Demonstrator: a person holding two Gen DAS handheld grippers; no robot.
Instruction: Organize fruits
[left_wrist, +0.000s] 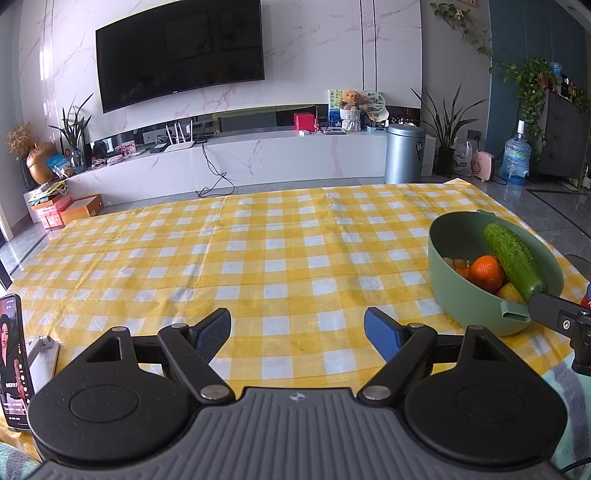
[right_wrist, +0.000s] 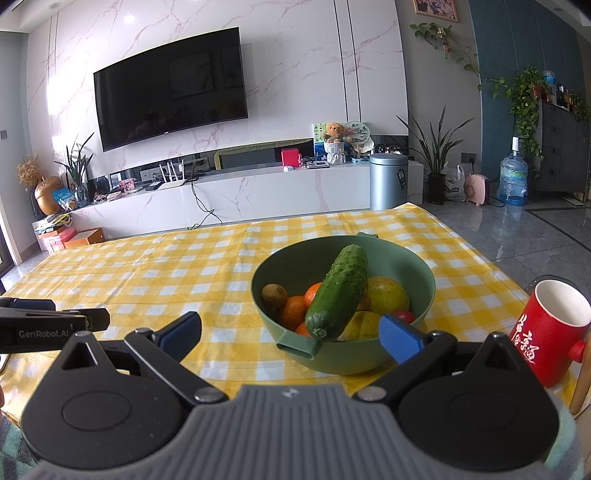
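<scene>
A green bowl stands on the yellow checked tablecloth. It holds a cucumber lying on top, oranges, a kiwi, yellow fruits and a small red fruit. My right gripper is open and empty just in front of the bowl's near rim. My left gripper is open and empty over bare cloth, left of the bowl with its cucumber and orange.
A red mug stands right of the bowl by the table's edge. A phone on a stand is at the near left. A TV wall, a cabinet and a bin lie beyond the table.
</scene>
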